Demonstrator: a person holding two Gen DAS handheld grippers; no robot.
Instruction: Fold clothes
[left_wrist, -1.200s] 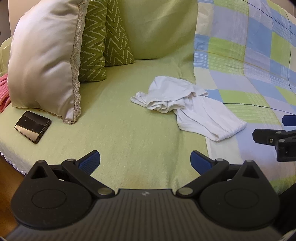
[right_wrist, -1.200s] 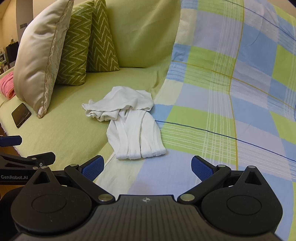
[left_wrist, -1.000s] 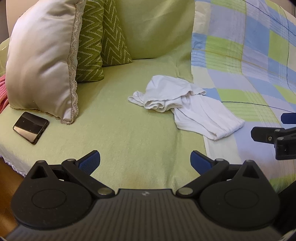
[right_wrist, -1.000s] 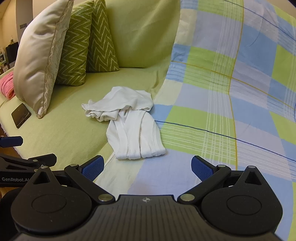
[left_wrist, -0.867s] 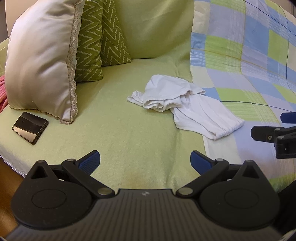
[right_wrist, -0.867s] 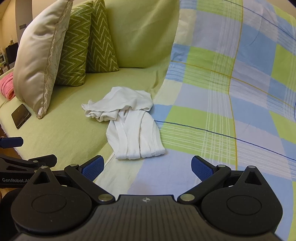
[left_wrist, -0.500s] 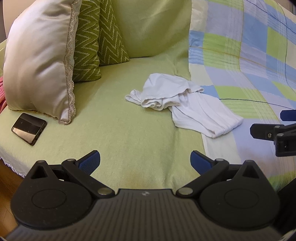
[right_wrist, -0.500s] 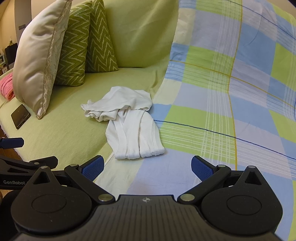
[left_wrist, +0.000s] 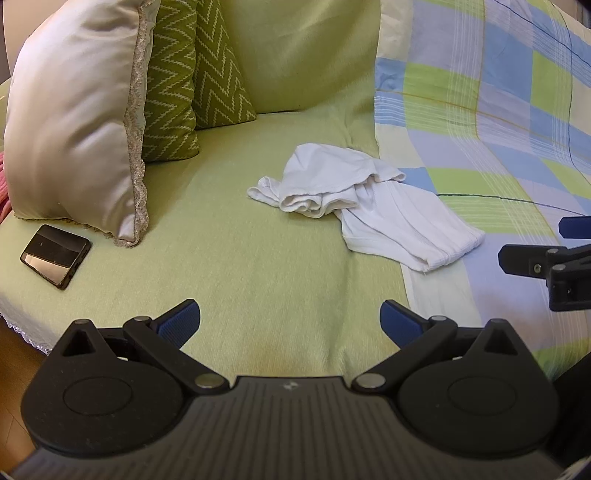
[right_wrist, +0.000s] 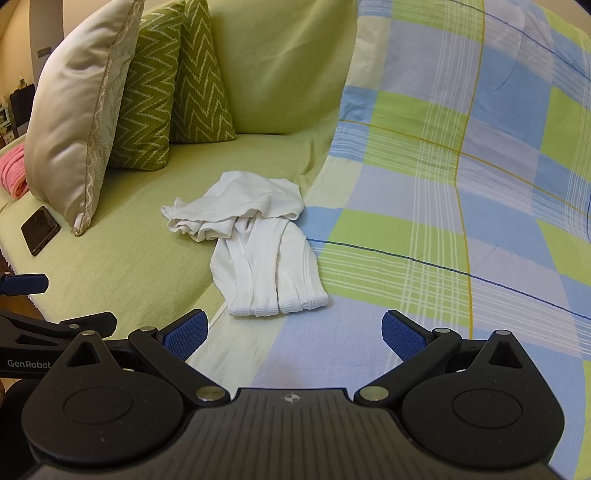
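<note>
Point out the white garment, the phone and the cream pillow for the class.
white garment (right_wrist: 266, 258): right wrist view, ribbed lower part.
phone (left_wrist: 55, 255): left wrist view, middle of its dark screen.
cream pillow (left_wrist: 74, 122): left wrist view, smooth front face.

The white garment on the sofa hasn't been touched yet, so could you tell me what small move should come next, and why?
Probably bring the right tool forward and down to the ribbed hem of the white garment. Both tools are open and empty, the left tool sits farther from the cloth over bare green sofa cover, and the garment lies crumpled, so an edge must be gripped before spreading it.
</note>
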